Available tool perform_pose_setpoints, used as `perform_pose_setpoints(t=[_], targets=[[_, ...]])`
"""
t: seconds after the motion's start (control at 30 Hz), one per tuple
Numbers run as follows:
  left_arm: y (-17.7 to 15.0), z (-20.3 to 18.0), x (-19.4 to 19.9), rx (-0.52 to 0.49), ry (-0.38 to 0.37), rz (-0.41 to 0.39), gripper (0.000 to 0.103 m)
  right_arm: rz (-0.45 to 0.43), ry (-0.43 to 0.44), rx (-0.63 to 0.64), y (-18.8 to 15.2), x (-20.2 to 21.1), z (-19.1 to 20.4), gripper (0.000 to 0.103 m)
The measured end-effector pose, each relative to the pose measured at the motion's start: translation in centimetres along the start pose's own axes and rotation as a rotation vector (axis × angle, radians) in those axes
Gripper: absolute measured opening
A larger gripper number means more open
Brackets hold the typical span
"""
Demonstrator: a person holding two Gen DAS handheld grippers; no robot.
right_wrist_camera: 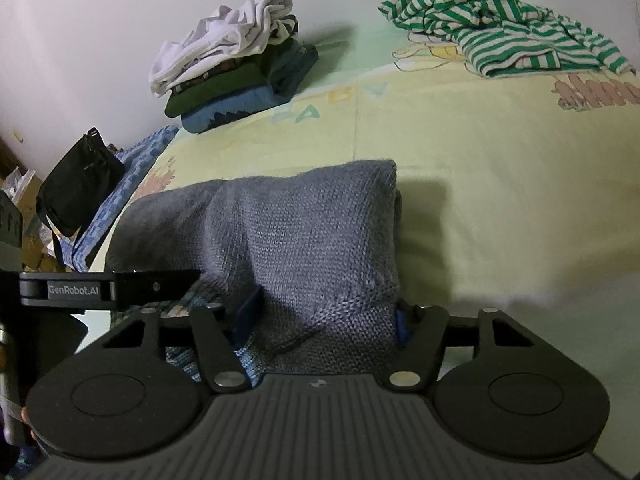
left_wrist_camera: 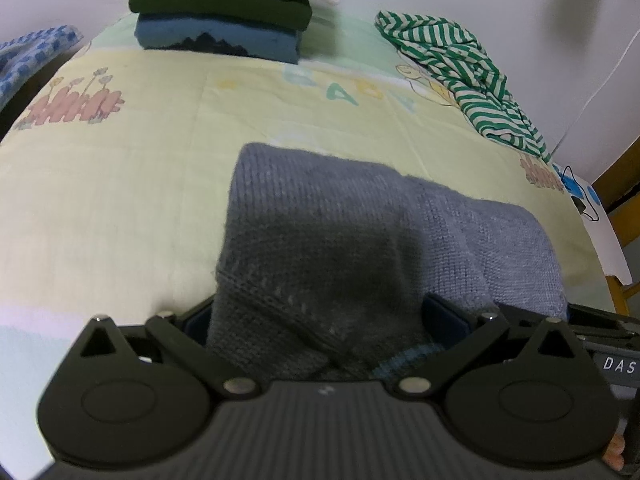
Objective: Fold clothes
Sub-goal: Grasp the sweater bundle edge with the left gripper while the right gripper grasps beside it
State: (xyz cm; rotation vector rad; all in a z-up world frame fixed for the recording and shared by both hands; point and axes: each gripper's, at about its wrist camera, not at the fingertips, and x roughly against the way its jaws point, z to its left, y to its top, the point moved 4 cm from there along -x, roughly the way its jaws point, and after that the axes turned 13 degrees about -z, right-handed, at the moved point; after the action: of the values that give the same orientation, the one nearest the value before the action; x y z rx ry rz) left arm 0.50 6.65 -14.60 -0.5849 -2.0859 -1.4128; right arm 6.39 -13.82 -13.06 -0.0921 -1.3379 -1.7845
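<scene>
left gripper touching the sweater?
Touching. The left wrist view shows the grey sweater bunched between the left gripper fingers, pressed against both pads.

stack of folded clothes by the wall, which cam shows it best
The right wrist view: the whole stack of folded clothes shows, from the blue bottom piece up to the rumpled white top. The left wrist view is closer and square-on, but its upper edge crops the white top layer.
</scene>
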Motion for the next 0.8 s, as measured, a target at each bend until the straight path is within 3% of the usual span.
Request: perform_pose_setpoints(t=[0.27,0.37,0.53,0.8], targets=[[-0.1,-0.1,0.2,0.019,-0.018,-0.011,0.098,0.020,0.011,-0.007,0.1,-0.1,0.0,0.061],[-0.1,-0.1,0.4,0.020,-0.036,-0.021,0.097,0.021,0.013,-0.005,0.2,-0.3,0.1,0.064],[-0.1,0.1,0.6,0.025,-0.067,-0.038,0.085,0.010,0.011,-0.001,0.3,-0.5,0.2,0.069],[-0.3,0.5,1.0,0.059,-0.103,-0.048,0.082,-0.004,0.019,-0.006,0.3,-0.7,0.2,0.071]])
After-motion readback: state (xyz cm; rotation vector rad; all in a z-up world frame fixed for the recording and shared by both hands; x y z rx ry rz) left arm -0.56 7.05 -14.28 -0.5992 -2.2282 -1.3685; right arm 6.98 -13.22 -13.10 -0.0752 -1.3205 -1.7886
